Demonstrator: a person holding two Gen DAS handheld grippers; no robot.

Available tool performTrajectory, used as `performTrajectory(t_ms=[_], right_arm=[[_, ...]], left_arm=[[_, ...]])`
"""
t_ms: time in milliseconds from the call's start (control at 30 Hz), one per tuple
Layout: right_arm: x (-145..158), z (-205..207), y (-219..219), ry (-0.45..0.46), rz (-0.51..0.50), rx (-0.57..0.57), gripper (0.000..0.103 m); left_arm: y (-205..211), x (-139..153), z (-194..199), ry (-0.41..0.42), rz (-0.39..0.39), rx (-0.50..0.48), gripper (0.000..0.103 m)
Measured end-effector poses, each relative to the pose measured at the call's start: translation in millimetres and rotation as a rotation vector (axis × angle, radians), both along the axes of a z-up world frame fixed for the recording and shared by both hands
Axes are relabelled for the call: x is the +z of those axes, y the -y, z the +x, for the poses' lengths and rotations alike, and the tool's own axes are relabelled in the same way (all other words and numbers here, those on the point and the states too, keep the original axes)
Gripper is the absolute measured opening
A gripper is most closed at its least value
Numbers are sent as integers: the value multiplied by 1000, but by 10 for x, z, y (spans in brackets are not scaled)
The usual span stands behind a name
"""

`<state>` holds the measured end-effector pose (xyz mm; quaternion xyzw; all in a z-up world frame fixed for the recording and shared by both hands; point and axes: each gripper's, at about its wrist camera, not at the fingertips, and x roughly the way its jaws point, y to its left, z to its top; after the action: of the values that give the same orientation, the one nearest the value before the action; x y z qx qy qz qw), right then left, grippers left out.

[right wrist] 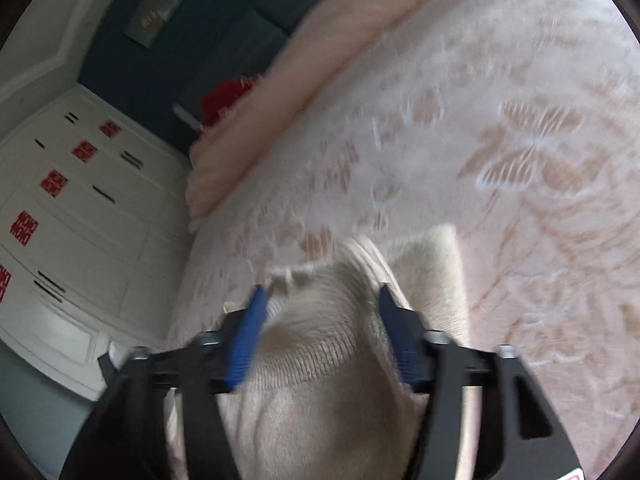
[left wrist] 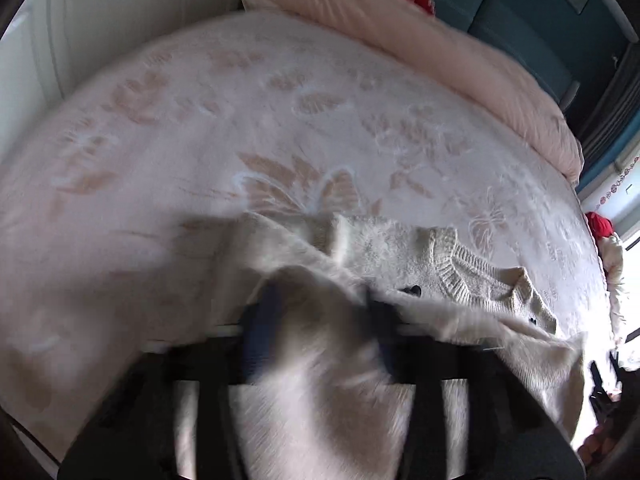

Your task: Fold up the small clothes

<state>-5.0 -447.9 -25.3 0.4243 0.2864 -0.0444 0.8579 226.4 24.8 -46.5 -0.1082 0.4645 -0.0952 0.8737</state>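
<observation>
- Left wrist view: left gripper [left wrist: 320,312] nearest, blurred, jaws apart, cream knit sweater [left wrist: 400,256] bunched between them, pads not pressing.
- Sweater lies on the near part of the floral bedspread [left wrist: 240,120]; pink duvet [left wrist: 460,60] at far edge.
- Right wrist view: right gripper [right wrist: 320,304] jaws wide, sweater [right wrist: 320,340] fold between, loose.
- White wardrobe [right wrist: 80,220] left of bedspread [right wrist: 500,140].

Cream ribbed-knit sweater [left wrist: 460,264], fuzzy pink bedspread [left wrist: 280,128] with woven leaf pattern, matt black plastic tongs [right wrist: 320,300], blue ridged pads [right wrist: 244,344]
</observation>
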Motion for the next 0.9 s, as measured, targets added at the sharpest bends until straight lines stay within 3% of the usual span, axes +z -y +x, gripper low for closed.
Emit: performTrajectory(t_ms=[33, 100, 233, 367, 400, 433, 467, 500, 533, 600, 667, 733, 800, 833, 900], right_arm=[[60, -125, -6, 22, -31, -19, 72], [79, -210, -43, -14, -88, -13, 72], [-121, -96, -231, -167, -219, 80, 72], [-335, 173, -307, -255, -276, 114, 72], [-362, 240, -321, -275, -296, 113, 72], [-396, 299, -320, -282, -292, 118, 66], [-438, 342, -307, -284, -276, 118, 56], [-460, 380, -293, -292, -257, 121, 20], [-450, 409, -257, -291, -222, 124, 8], [-262, 337, -200, -211, -177, 94, 7], [102, 207, -189, -102, -200, 61, 7], [319, 164, -192, -40, -236, 43, 7], [234, 302, -165, -93, -287, 38, 7], [66, 418, -152, -159, -306, 43, 7], [-498, 663, -87, -341, -229, 81, 7]], left_arm=[[-30, 56, -64, 39, 10, 9, 71], [-109, 137, -232, 86, 31, -5, 72], [22, -11, -172, 35, 52, -79, 72], [169, -214, 99, -27, 79, -63, 71], [184, -256, 151, -39, 74, -59, 56], [201, -318, 228, -71, 54, -67, 33], [204, -355, 256, -98, 36, -77, 25], [199, -377, 290, -116, 20, -79, 17], [192, -355, 306, -114, 8, -88, 10], [158, -173, 260, -73, -16, -104, 9], [100, 176, 147, 30, -23, -112, 9], [71, 312, 149, 57, -24, -96, 9], [78, 253, 259, 49, 23, -55, 9], [109, 143, 328, 26, 52, -51, 10], [171, -197, 457, -74, 90, -39, 10]])
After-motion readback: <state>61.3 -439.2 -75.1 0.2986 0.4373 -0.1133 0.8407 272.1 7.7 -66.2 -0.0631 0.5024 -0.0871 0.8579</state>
